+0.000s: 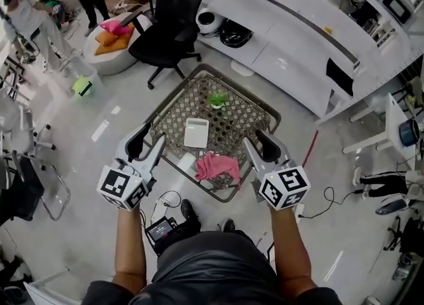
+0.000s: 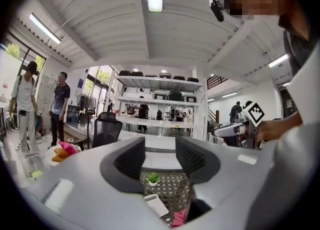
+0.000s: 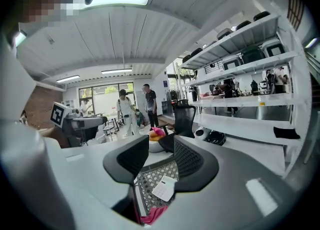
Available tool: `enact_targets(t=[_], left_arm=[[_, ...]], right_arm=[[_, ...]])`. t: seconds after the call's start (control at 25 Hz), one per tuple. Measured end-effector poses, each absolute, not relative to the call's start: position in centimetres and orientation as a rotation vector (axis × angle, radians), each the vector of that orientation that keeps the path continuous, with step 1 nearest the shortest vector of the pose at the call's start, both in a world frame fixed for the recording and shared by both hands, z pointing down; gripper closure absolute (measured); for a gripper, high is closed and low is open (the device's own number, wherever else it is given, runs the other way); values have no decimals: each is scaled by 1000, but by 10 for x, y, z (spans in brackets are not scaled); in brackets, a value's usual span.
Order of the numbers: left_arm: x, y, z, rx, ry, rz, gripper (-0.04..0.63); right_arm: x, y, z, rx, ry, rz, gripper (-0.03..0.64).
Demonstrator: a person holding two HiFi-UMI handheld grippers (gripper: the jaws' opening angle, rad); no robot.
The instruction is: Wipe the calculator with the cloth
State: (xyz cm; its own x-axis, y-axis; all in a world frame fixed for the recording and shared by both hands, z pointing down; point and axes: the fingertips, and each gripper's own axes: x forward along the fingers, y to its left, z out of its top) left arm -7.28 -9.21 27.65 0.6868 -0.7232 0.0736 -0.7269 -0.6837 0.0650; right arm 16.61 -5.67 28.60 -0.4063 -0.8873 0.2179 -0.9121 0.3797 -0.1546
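Both grippers up over the table, nothing gripped.

Left gripper [image 1: 154,132] [image 2: 160,144]: jaws partly apart, gap empty. Right gripper [image 1: 254,136] [image 3: 161,146]: same, roughly half open, empty. Both sit at the near edge of the lattice-top table [image 1: 242,93], above it and touching nothing. White calculator [image 1: 197,132] [image 2: 156,205] [image 3: 164,188] lies flat mid-table. Pink cloth [image 1: 217,166] [image 2: 179,219] [image 3: 152,215] is crumpled just nearer the person, slightly apart from the calculator, closer to the right gripper. Small green plant [image 1: 217,100] [image 2: 153,178] is on the far side.
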Motion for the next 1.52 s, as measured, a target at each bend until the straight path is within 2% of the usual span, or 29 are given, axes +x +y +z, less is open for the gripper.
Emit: enact_targets(t=[0.64,1.0,1.52], left_arm=[[-102,-139,342,2768,-1069,180,393],[-117,-131,393,2663,-1131,306,387],[-129,-117,457,2523,-1185,390,382]], right_arm=[[136,-91,366,1677,-2385,527,482],[131,-100,485,1544,-2318,721,480],[109,-80,654,1318,-2142,983,434]])
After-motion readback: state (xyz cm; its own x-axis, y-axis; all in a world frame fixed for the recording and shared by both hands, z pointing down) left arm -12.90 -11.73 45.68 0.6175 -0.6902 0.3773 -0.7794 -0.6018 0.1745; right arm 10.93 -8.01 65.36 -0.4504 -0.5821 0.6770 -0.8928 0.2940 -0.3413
